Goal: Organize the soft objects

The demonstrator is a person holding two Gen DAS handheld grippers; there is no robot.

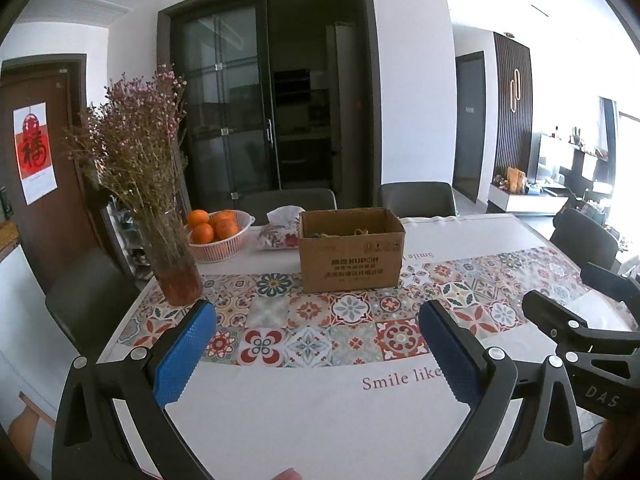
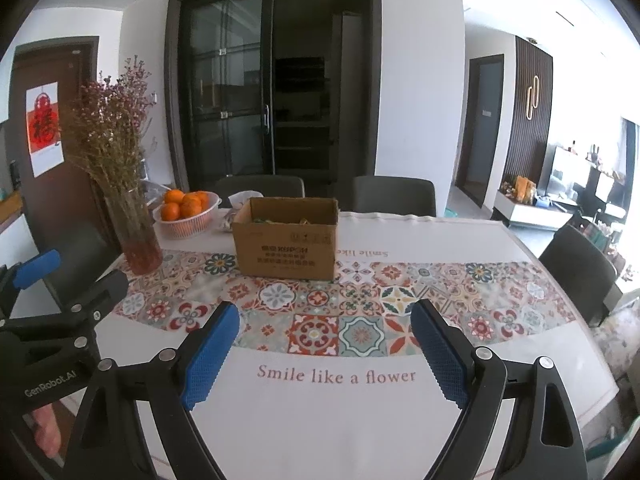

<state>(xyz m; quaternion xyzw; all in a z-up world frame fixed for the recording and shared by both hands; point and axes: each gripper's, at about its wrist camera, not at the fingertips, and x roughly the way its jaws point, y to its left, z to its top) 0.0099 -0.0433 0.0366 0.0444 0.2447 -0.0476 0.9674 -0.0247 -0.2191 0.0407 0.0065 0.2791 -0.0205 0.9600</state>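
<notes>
While both tools hang over the near, plain part of the table, the left gripper (image 1: 316,348) and the right gripper (image 2: 324,350), each a black frame with blue ribbed pads, stand with jaws spread wide and nothing between them. The open brown corrugated cardboard box (image 2: 286,246) lies straight ahead and beyond both, its long side across the line of approach, resting on the tiled band of the white patterned tablecloth (image 2: 340,420). Inside it, only scraps of greenish and yellowish stuff show at the rim; whether these are the soft objects cannot be told. Neither tool is clearly the nearer; judged from the two views, the box sits a little right of the left tool and a little left of the right one. Behind the box lie a floral fabric pouch (image 1: 278,234) and a white basket of oranges (image 1: 220,236), with a glass vase of dried flowers (image 1: 172,264) to the left. Grey chairs, dark glass doors and a bright living area close the room.
</notes>
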